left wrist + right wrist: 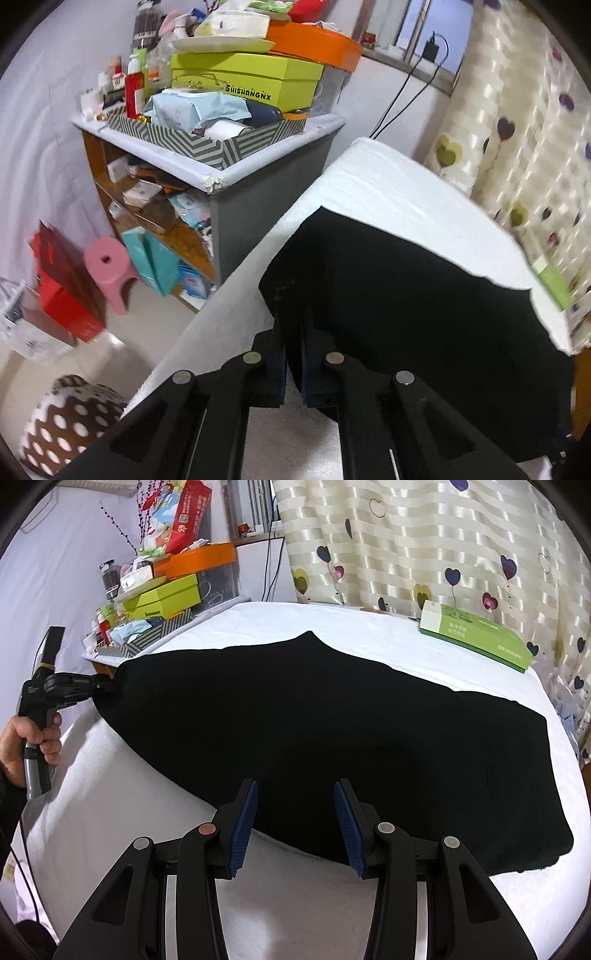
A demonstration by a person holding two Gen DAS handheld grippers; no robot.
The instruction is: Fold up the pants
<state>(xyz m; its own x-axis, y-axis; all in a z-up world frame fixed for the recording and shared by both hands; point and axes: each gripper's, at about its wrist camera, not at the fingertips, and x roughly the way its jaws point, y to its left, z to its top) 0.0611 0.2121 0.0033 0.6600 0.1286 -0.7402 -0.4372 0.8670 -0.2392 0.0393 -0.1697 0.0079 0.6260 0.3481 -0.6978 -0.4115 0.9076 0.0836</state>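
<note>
The black pants (pixel 314 738) lay spread across a white-covered table (pixel 110 812), one end at the left edge and the other toward the right. The left gripper (pixel 293 354) was pinched on the pants' left end; its fingers stood narrow with black cloth between them, and the right wrist view showed it (pixel 105 682) biting the corner where the fabric bunched and rose slightly off the cover. A hand (pixel 26 746) held that gripper's grey handle. The right gripper (pixel 295 823) stood wide apart, its blue ribbed pads (pixel 243 827) on either side of the pants' near edge, gripping nothing; whether the pads touched the cloth could not be told.

Beside the table stood a cluttered shelf (pixel 258 199). On it a lime box (pixel 243 79) read "SHISHANGNX" in black letters, under an orange lid (pixel 314 44) and a white plate (pixel 221 44). A chevron-striped tray (pixel 192 142) held packets and a red bottle (pixel 133 90). A green-and-white carton (pixel 476 637) lay at the table's far right; its print was too small to read. A red snack packet (pixel 184 513) atop the shelf carried a QR code and unreadable characters. A pink stool (pixel 109 269) and a red bag (pixel 62 284) sat on the floor. A heart-patterned curtain (pixel 424 542) hung behind.
</note>
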